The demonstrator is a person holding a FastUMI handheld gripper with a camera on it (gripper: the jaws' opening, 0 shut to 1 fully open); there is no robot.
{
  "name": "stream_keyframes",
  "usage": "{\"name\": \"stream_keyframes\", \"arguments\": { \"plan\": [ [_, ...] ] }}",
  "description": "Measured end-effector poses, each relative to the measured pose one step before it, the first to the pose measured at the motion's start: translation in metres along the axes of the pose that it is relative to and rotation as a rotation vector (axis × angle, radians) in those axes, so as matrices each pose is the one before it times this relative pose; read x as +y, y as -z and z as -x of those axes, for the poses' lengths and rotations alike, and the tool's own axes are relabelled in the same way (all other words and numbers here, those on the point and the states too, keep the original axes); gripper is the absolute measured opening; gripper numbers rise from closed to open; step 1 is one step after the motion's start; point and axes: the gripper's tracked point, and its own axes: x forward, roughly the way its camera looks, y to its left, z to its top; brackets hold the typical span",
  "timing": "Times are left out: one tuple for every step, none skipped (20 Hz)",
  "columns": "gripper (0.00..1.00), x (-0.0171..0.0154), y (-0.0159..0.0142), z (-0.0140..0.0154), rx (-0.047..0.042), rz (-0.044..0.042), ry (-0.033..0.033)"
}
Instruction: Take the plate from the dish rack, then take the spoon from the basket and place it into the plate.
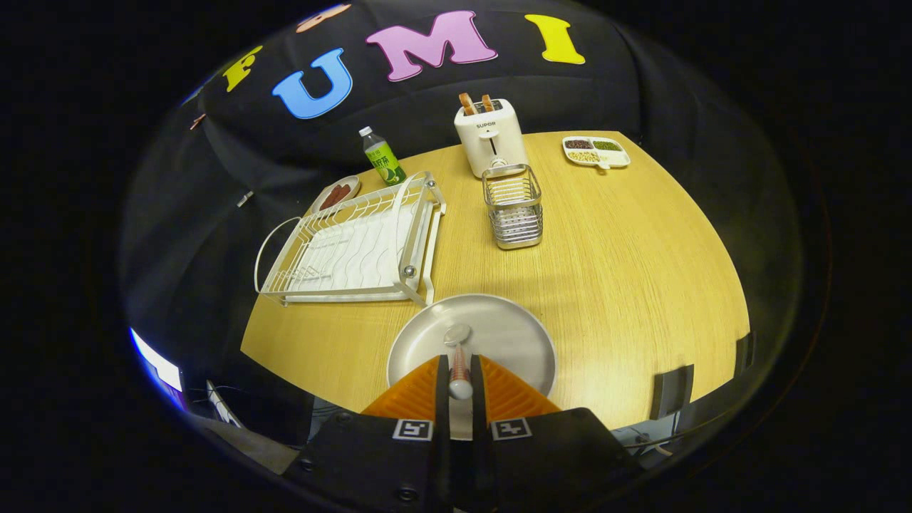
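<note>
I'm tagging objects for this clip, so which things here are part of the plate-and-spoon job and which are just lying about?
Job: plate; spoon, held between the fingers of the gripper over the plate; dish rack; basket.

Lying about: toaster; bottle; divided snack tray; small dish behind the rack.

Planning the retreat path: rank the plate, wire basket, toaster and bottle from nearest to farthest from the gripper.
1. Plate, just ahead of the gripper, under the spoon its fingers hold.
2. Wire basket, beyond the plate.
3. Toaster, behind the basket.
4. Bottle, far, left of the toaster.

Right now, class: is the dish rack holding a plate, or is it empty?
Empty: the dish rack shows bare wires, and the plate lies on the table under the spoon.
</note>
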Motion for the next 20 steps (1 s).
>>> {"name": "stream_keyframes", "arguments": {
  "plan": [
    [0.17, -0.0027, 0.00227, -0.00131, 0.00725, 0.00265, 0.00821],
    [0.17, -0.00529, 0.00457, -0.00095, 0.01436, 0.00836, 0.01826],
    [0.2, -0.00423, 0.00389, -0.0015, 0.01061, 0.0039, 0.01295],
    [0.21, -0.00314, 0.0027, -0.00098, 0.00551, -0.00516, 0.00883],
    [0.22, -0.00247, 0.00271, 0.00032, 0.00548, -0.01139, 0.00607],
    [0.23, -0.00209, 0.00261, -0.0009, 0.00621, -0.0109, 0.00422],
    [0.24, -0.00249, 0.0035, -0.00196, 0.00924, -0.00629, 0.00902],
    [0.26, -0.0033, 0.00485, -0.00066, 0.01275, 0.00044, 0.00889],
    [0.27, -0.00307, 0.00234, 0.00024, 0.00695, 0.00119, 0.00979],
    [0.29, -0.00211, 0.0017, -0.00075, 0.00568, -0.00166, 0.00774],
    [0.35, -0.00121, 0.00148, -0.00004, 0.00078, -0.00361, 0.00445],
    [0.41, -0.00103, -0.00063, -0.00106, 0.00002, -0.00079, 0.00562],
    [0.48, -0.00153, 0.0005, 0.00051, -0.00007, 0.00356, 0.00708],
    [0.56, -0.00119, -0.00061, -0.00039, -0.00085, 0.00674, 0.00559],
    [0.63, 0.0004, -0.00004, 0.00076, -0.00271, 0.00792, 0.00228],
    [0.7, 0.00102, -0.00192, 0.00076, -0.00284, 0.00798, 0.0012],
    [0.79, 0.00101, -0.00077, 0.00128, -0.00277, 0.00586, 0.00012],
    [0.88, 0.00194, -0.00281, 0.00092, -0.00438, 0.00704, -0.00123],
    [0.96, 0.00148, -0.00391, 0.00164, -0.01031, 0.00684, -0.0018],
    [0.98, 0.00354, -0.00618, 0.00319, -0.01599, 0.00772, -0.00466]
  ]
}}
